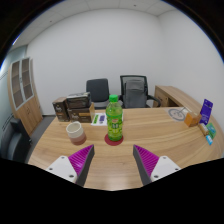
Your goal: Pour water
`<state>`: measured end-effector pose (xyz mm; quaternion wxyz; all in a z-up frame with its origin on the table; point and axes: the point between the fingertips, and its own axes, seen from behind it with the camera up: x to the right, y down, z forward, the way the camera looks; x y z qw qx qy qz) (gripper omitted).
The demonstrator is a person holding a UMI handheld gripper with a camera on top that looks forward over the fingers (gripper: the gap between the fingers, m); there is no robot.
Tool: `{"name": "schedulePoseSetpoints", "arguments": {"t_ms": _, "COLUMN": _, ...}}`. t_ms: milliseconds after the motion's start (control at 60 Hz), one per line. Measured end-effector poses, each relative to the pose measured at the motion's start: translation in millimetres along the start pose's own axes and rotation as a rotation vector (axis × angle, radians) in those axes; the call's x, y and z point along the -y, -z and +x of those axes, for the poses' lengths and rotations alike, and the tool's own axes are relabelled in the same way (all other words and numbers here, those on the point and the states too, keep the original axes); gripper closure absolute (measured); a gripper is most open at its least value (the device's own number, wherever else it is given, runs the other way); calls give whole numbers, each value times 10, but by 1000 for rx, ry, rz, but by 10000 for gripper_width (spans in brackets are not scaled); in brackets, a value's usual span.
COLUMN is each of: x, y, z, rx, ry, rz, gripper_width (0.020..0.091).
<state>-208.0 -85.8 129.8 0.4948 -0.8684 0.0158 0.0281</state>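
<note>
A cabinet (pixel 22 90) with glazed doors stands at the far left of this office, and a long wooden table (pixel 150 140) with a smooth, pale grain runs across the room. On its left part sits a squat, rounded brown cup (pixel 75 131), well apart from the gripper. Near the middle, a green plastic bottle (pixel 115 117) with a labelled body stands upright on a dark red coaster (pixel 114 141), just ahead of the fingers and roughly centred on the gap between them. The gripper (pixel 113 160) is spread wide with nothing in its hold, its magenta pads (pixel 80 158) facing inward. The step in hand appears to be the approach to the bottle: going well means advancing straight, keeping the bottle centred, and closing on the cylindrical body below the neck without tipping it. Two black office chairs (pixel 134 89) wait behind the table. At the right end lie small items, including a purple box (pixel 206 110).
</note>
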Motion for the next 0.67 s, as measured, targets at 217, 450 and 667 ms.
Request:
{"name": "schedulePoseSetpoints", "arguments": {"t_ms": 217, "x": 148, "y": 635, "z": -126, "rx": -45, "ry": 5, "rz": 31, "gripper_width": 310}}
{"name": "schedulePoseSetpoints", "arguments": {"t_ms": 450, "x": 212, "y": 858, "z": -182, "rx": -83, "ry": 26, "rz": 50, "gripper_width": 304}}
{"name": "schedulePoseSetpoints", "arguments": {"t_ms": 667, "x": 258, "y": 868, "z": -312, "rx": -84, "ry": 22, "rz": 49, "gripper_width": 302}}
